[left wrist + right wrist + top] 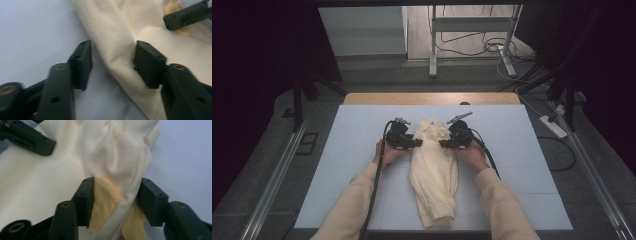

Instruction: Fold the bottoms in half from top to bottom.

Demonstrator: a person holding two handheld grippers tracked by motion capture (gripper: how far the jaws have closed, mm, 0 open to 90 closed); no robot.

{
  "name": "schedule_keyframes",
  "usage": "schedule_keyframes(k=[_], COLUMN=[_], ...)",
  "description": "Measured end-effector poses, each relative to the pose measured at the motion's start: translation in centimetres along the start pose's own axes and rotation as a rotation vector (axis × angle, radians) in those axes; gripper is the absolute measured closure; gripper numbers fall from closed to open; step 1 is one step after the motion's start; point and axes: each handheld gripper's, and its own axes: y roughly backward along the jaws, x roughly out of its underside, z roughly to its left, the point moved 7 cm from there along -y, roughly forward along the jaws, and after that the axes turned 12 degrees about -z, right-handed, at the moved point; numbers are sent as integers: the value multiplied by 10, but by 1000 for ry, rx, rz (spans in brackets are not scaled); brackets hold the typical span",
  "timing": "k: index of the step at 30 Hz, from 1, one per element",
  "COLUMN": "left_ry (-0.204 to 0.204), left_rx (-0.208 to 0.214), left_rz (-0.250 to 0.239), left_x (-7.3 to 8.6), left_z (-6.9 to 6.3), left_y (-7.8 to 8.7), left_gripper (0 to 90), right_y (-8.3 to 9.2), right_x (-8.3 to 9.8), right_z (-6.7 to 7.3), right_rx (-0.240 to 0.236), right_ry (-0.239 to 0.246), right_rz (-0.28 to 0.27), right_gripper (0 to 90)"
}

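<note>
Two claws — left claw (418, 143), right claw (443, 144) — flank garment (433, 172).

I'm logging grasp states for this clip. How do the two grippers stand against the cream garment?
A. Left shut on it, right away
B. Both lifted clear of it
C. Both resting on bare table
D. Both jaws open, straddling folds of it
D: the left gripper has a fold of the cream garment between spread jaws, and the right gripper likewise straddles bunched cloth.
</note>
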Motion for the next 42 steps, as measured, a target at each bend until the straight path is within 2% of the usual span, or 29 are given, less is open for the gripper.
schedule_keyframes(k=[6, 9, 13, 17, 27, 35, 42], left_ry=[6, -11, -29, -43, -98, -114, -117], left_rx=[33, 29, 24, 27, 38, 49, 51], left_rz=[7, 11, 9, -1, -50, -89, -93], left_x=[2, 1, 1, -2, -18, -34, -36], left_z=[-6, -8, -9, -10, -18, -24, -25], left_y=[-1, 0, 2, 5, 20, 30, 33], left_gripper=[749, 794, 810, 815, 821, 824, 825], right_y=[0, 1, 3, 6, 19, 35, 39], right_x=[0, 0, 0, -2, -14, -31, -36], right_z=[4, 5, 5, 7, 9, 9, 11], right_rx=[-44, -51, -59, -54, -49, -29, -25], right_ry=[-13, -8, -3, 28, 68, 94, 108], right_rz=[-1, -3, -2, 5, -32, -73, -86], right_gripper=[669, 690, 707, 718, 721, 723, 723])
